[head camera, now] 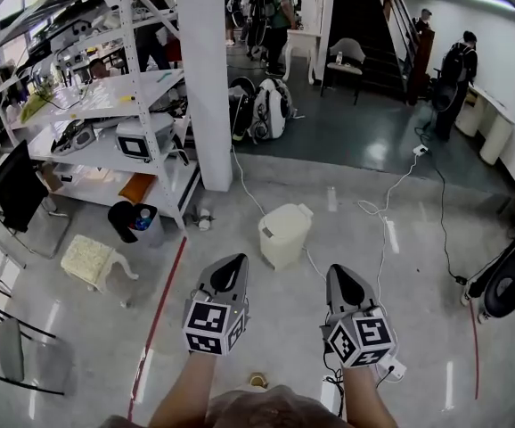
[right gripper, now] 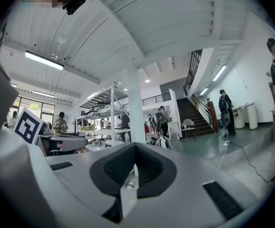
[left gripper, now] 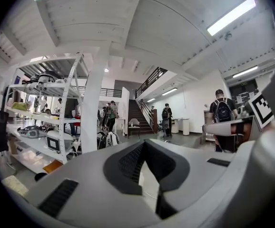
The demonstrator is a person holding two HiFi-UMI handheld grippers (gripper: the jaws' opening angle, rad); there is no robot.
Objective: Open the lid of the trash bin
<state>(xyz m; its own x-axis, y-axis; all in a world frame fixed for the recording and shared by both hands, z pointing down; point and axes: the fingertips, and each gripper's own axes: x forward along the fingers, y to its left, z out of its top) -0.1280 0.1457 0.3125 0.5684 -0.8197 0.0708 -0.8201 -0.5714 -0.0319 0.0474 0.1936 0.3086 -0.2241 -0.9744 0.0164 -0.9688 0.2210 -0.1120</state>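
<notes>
Holds left gripper [head camera: 236, 260], right gripper [head camera: 337, 270] closed and empty before upright trash bin [head camera: 282, 239] at 12 o'clock, lid tab [head camera: 306, 209] toward 2 o'clock.

— Which colours are shown on the grippers?
— Grey shells are seen on the left gripper [head camera: 236, 259] and the right gripper [head camera: 334, 271], with black ribbed pads [left gripper: 130, 161] inside. Black-and-white square patterns are carried on the cubes [head camera: 211, 326].
— And the trash bin [head camera: 284, 234]?
— Cream. The floor [head camera: 266, 328] is rendered in glossy grey and crossed by a red line [head camera: 165, 301]. The pillar [head camera: 206, 78] and shelving [head camera: 106, 96] are painted white.
</notes>
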